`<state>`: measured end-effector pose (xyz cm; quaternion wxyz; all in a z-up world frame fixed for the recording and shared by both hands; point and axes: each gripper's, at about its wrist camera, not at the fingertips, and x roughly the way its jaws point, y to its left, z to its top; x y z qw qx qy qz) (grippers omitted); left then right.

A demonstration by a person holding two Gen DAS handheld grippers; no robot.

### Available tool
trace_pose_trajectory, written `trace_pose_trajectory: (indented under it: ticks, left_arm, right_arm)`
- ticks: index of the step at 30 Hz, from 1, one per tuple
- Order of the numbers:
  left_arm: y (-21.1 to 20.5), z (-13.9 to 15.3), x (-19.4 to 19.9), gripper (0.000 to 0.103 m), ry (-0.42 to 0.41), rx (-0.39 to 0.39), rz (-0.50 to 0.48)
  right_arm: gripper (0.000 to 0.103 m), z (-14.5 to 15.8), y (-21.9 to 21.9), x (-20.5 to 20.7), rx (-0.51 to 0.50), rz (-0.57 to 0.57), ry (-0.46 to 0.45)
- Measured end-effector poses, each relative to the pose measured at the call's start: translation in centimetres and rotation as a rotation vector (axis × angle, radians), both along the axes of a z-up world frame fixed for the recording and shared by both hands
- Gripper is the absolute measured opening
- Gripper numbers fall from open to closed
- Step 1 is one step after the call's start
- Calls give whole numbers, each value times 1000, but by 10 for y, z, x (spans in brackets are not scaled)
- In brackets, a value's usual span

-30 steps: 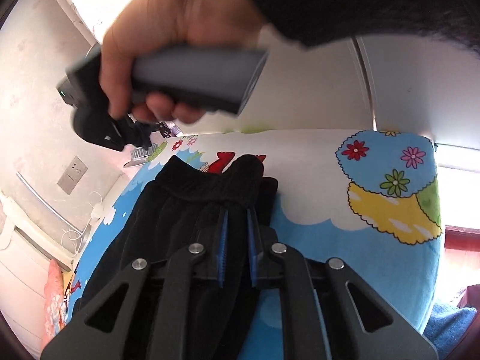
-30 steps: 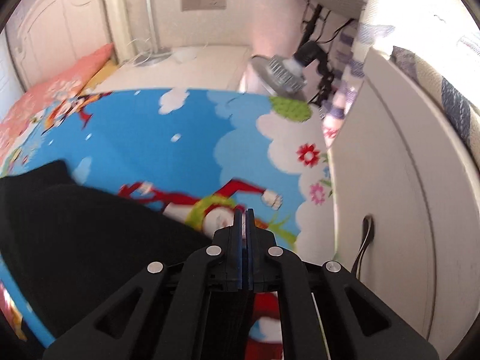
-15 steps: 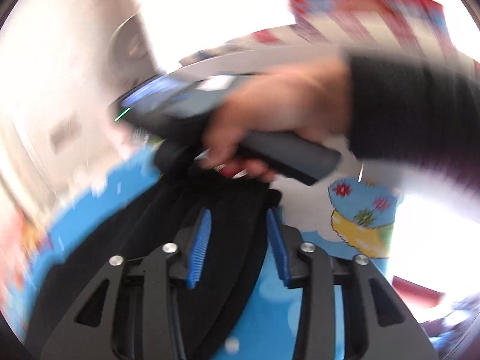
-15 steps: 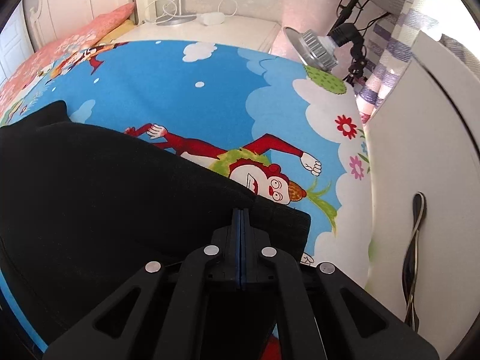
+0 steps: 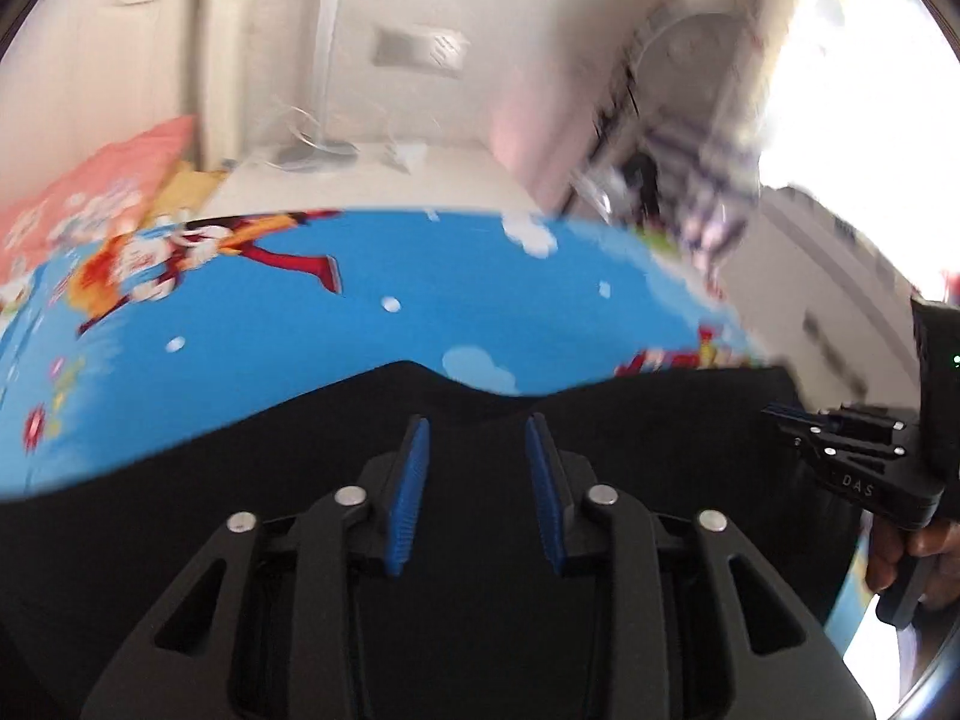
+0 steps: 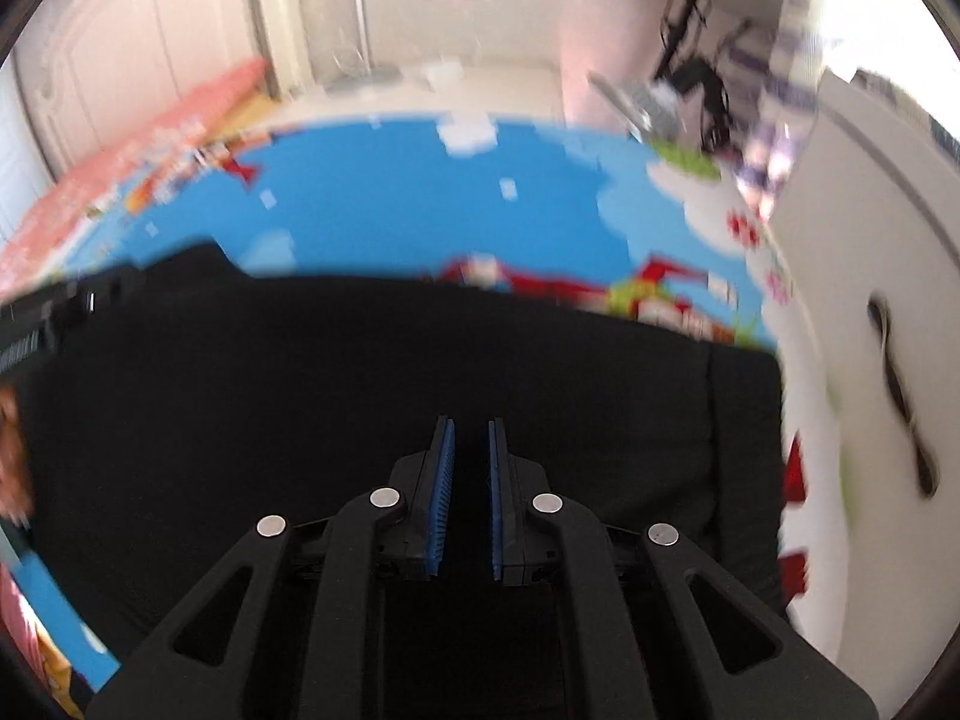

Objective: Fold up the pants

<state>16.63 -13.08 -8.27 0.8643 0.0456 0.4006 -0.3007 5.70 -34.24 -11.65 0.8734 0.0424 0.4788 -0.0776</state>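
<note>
The black, soft-looking cloth pants [image 5: 240, 510] lie spread flat on the bright blue cartoon-printed sheet [image 5: 420, 288], filling the lower half of both my views, with what I take to be the waistband [image 6: 744, 420] running down the right side in the right view. My left gripper [image 5: 477, 429] hovers over the dark fabric with its blue pads well apart and nothing between them; my right gripper [image 6: 470, 426] is also over the pants, its pads parted only narrowly, and I see no cloth caught in that gap, though motion blur makes me less than sure. From the left view my right gripper shows at the far right, close to the right end of the pants. This garment looks light and limp, so I expect it to sag and drag wherever I am not holding it, and a single layer could slip out of a shallow pinch. I would take hold at an edge or corner, pinching deep enough to trap all the layers, one gripper at each end of the same edge, so the fold carries over evenly without bunching.
</note>
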Motion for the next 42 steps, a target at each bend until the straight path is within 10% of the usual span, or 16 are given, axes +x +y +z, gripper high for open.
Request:
trace_pose_trajectory:
  ticks: [3,8,13,15,21,24,30,36,39,42]
  left_arm:
    - [-16,-33,37,14,38,169,-38]
    - [-15,-24,69,17,-38,196,-17]
    - [-17,-3,38,23,-78,51,-114]
    - [-41,-20,25,25,-99,168,-200]
    - [-60,-19,47,24,-205,336,6]
    - [-18,19,38,48,-269,110,114]
    - [134,23,10,56,-133,-1,394]
    - [337,-41,-16,50,47,236,719]
    - [426,-42,-49,46,38,231,942]
    - [466,-19,-94,75,-56,214,1083]
  right_arm:
    - [3,-10,4,-15,-47,26,-47]
    - [3,-13,12,-19,-132,36,-70]
    - [3,-17,17,-18,-182,19,-107]
    - [3,-18,19,-20,-190,14,-113]
    - [3,-20,26,-21,-256,22,-125]
    - [3,-21,27,-20,-263,23,-123]
    - [4,-20,28,-21,-265,27,-126]
    - [4,-9,23,-18,-219,-7,-93]
    - [4,21,37,-26,-218,-39,-177]
    - [5,46,73,-28,-167,36,-280]
